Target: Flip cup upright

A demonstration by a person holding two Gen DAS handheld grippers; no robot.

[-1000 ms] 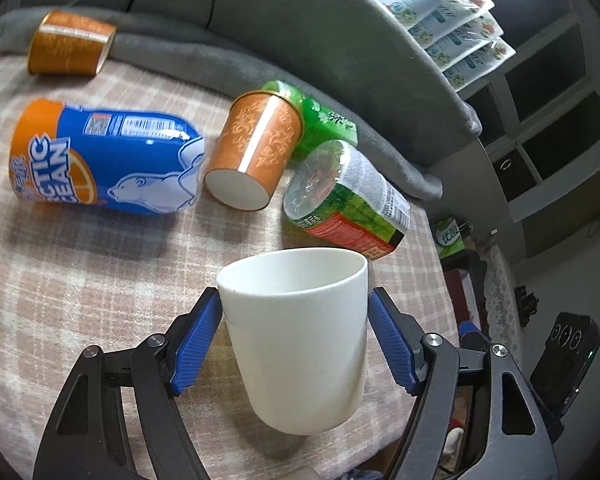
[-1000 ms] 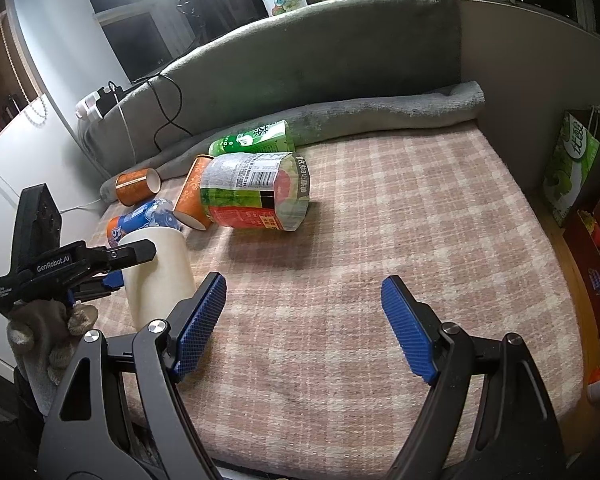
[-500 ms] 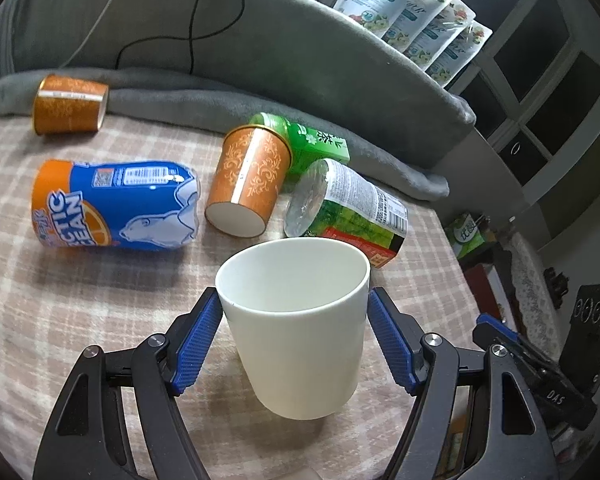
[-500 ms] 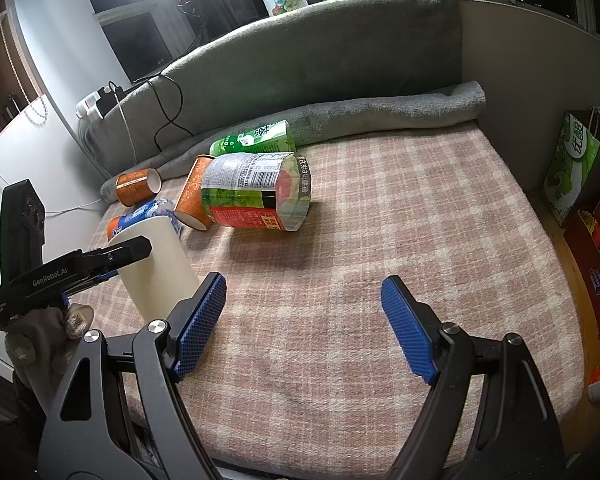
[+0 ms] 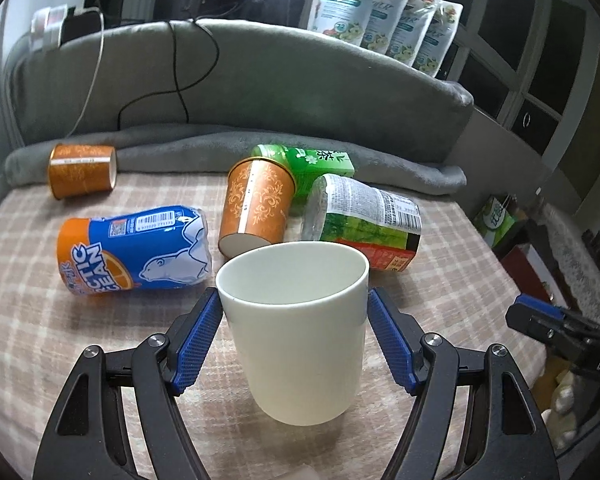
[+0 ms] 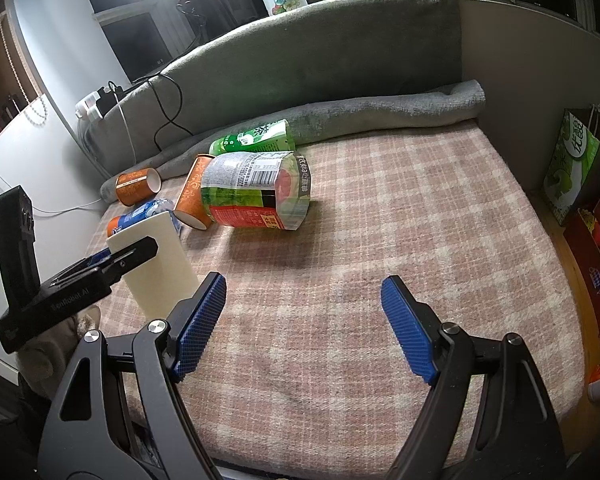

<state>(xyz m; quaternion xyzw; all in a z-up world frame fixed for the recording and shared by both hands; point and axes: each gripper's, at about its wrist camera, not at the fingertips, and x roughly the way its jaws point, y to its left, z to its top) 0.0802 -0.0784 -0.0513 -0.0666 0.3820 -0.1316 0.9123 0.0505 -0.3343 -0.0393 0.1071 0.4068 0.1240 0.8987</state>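
Observation:
A plain white cup (image 5: 296, 332) stands mouth up between the blue pads of my left gripper (image 5: 294, 308), which is shut on its upper sides. Its base is at or just above the checked blanket (image 5: 40, 340). In the right wrist view the same cup (image 6: 160, 264) is at the left, held by the left gripper (image 6: 100, 272). My right gripper (image 6: 304, 320) is open and empty over the blanket's front middle.
Behind the cup lie a blue and orange bottle (image 5: 136, 248), an orange paper cup (image 5: 256, 208), a green carton (image 5: 316, 168) and a green-labelled bottle (image 5: 364, 220). Another orange cup (image 5: 82, 170) lies far left. A grey cushion (image 5: 240, 80) backs the bed.
The left gripper has tilted the white cup from leaning to nearly upright and lowered it toward the blanket. The right gripper has stayed in place.

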